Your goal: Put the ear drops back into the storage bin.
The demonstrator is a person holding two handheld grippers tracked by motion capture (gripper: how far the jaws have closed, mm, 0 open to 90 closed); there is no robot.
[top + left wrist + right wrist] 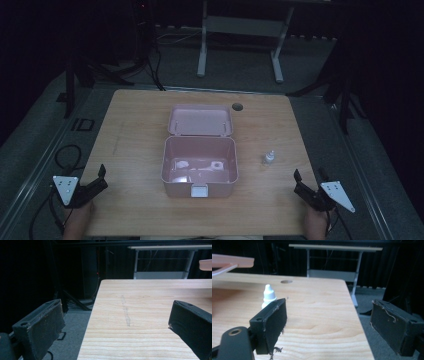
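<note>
Left tongs (102, 179) wide, right tongs (310, 181) wide (both empty), at table's (140, 115) near corners.

Dim, underexposed frames; black, murky surroundings

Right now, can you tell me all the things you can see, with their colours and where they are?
Table: one, light wood, middle of the high view, with a round hole near its far edge.
Box: one, pink, centre of the table, lid open and tipped back; pale items inside, too blurred to name.
Small bottle: one, white cap, standing upright right of the box, apart from it.
Second table: one, pale frame, on the floor beyond.
Cables: several, black, on the floor at far left.
Left gripper: one, black, near left corner, jaws open, nothing between them.
Right gripper: one, black, near right corner, jaws open, nothing between them.
Hands: two, at the bottom edge, holding the grippers.
</note>
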